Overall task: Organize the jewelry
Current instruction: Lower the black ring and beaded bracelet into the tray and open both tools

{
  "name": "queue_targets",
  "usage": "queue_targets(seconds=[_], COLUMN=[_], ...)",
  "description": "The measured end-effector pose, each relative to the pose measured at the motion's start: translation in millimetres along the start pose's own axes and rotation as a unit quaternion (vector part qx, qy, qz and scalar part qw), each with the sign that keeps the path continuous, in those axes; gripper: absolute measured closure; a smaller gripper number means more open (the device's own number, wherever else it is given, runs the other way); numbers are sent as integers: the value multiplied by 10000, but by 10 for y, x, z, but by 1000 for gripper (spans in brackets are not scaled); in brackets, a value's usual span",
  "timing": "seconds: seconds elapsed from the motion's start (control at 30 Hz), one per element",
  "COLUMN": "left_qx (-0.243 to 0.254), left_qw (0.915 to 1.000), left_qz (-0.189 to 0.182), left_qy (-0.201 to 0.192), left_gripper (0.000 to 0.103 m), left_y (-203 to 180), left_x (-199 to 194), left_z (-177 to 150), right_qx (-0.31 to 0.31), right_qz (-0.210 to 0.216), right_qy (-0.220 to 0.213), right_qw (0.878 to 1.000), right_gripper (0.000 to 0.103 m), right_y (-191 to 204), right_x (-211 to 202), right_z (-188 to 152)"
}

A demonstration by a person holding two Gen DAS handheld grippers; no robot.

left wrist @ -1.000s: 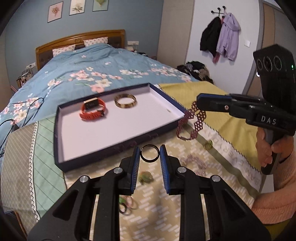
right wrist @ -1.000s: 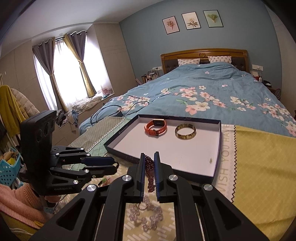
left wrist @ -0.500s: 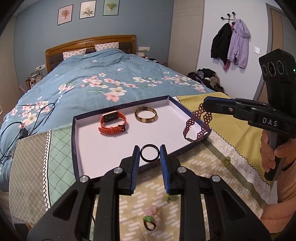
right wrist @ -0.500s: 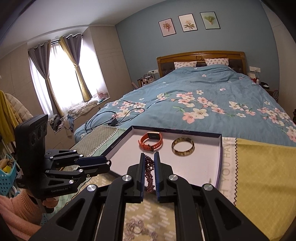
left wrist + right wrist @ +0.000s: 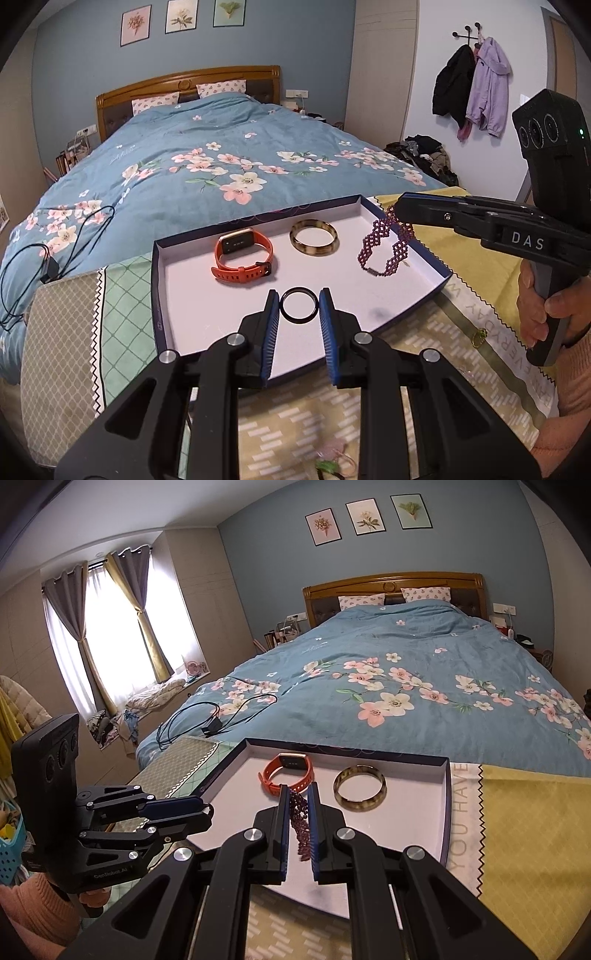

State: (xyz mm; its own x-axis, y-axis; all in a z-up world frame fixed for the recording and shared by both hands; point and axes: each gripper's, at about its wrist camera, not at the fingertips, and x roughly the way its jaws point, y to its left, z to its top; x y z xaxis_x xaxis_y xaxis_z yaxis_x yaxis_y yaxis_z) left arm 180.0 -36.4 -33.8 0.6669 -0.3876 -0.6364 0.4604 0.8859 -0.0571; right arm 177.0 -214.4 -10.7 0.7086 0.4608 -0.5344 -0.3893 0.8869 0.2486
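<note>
Two grippers now hang over the tray (image 5: 162, 295), having come in from the cloth. Right gripper (image 5: 400, 206) at 2 o'clock clamps the beaded bracelet (image 5: 384, 251); left gripper (image 5: 298, 306) at 6 o'clock pinches the black ring (image 5: 298, 305).

Floral duvet (image 5: 207, 162), black cable (image 5: 44, 254), hung coats (image 5: 476, 77).
</note>
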Motion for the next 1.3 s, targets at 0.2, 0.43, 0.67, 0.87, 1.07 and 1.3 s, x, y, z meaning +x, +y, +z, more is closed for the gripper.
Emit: queue_targets(seconds=[0.2, 0.43, 0.67, 0.87, 1.07, 1.3], left_qx=[-144, -208, -225, -235, -245, -274], left_qw=[9998, 9993, 9988, 9984, 9980, 9973], left_qz=[4, 28, 75, 140, 177, 249], left_qy=[135, 322, 422, 487, 557, 631], left_gripper=[81, 81, 81, 81, 81, 81], left_y=[132, 219, 248, 259, 275, 288], left_x=[162, 334, 433, 520, 607, 705], left_z=[48, 68, 74, 106, 133, 152], right_qx=[55, 193, 336, 451, 543, 728], right_qz=[-45, -39, -19, -40, -4, 72], right_qy=[38, 152, 225, 270, 311, 333], right_qw=[10000, 9997, 9992, 9986, 9980, 9968], right_gripper=[95, 95, 95, 95, 95, 95], right_y=[-16, -66, -120, -159, -190, -250], right_x=[139, 301, 421, 495, 552, 624], right_z=[49, 56, 65, 64, 79, 74])
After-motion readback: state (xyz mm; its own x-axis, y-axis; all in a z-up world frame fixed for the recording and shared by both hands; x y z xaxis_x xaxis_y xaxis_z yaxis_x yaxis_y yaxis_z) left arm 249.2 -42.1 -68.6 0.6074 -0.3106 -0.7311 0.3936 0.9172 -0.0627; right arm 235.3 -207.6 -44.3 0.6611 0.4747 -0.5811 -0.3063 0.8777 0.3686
